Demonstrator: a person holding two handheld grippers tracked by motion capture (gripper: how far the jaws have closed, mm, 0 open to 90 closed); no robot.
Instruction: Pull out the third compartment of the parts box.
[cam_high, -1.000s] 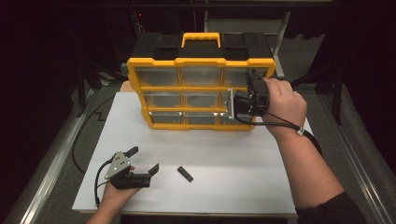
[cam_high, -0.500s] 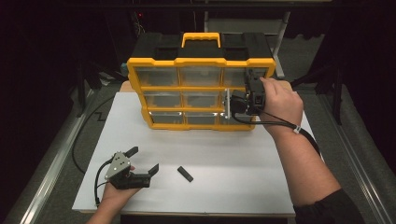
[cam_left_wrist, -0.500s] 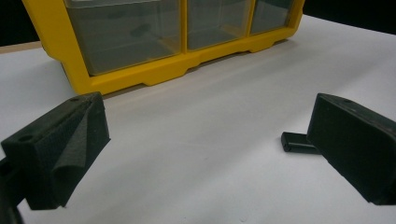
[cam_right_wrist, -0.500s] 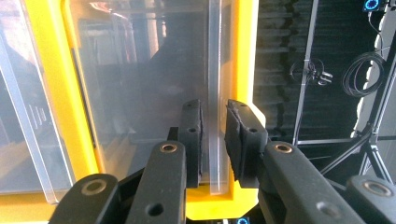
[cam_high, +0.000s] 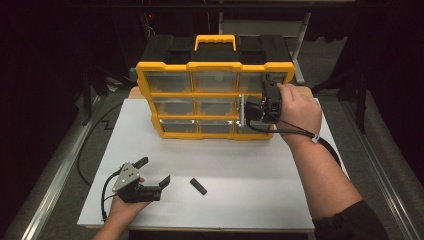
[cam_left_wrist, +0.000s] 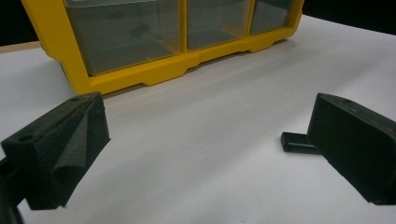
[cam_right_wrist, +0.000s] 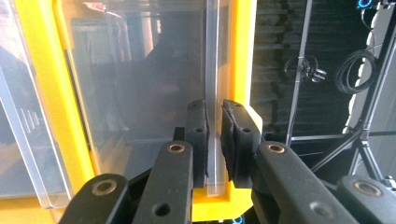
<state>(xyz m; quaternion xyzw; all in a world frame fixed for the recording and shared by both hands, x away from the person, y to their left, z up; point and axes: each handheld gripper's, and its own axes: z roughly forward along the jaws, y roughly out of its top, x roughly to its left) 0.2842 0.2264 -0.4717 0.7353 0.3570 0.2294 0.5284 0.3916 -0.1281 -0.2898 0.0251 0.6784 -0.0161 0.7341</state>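
A yellow organizer (cam_high: 215, 65) with clear drawers stands at the back of a white board (cam_high: 240, 165). My right gripper (cam_high: 248, 109) is turned on its side at the right-hand drawer of the middle row. Its jaws have just been closing. In the right gripper view the pads (cam_right_wrist: 198, 135) press from both sides on the drawer's clear front lip (cam_right_wrist: 212, 56), next to the yellow frame (cam_right_wrist: 243, 56). My left gripper (cam_high: 154, 171) rests open on the board near the front left, nothing between its jaws (cam_left_wrist: 208, 114). A small black piece (cam_high: 198, 186) lies just right of it (cam_left_wrist: 299, 142).
Bare white board lies between the organizer and the black piece. A black cable (cam_high: 85, 150) trails off the board's left side. Dark stands and coiled cables (cam_right_wrist: 355, 70) are behind the organizer. Metal table rails run along both sides.
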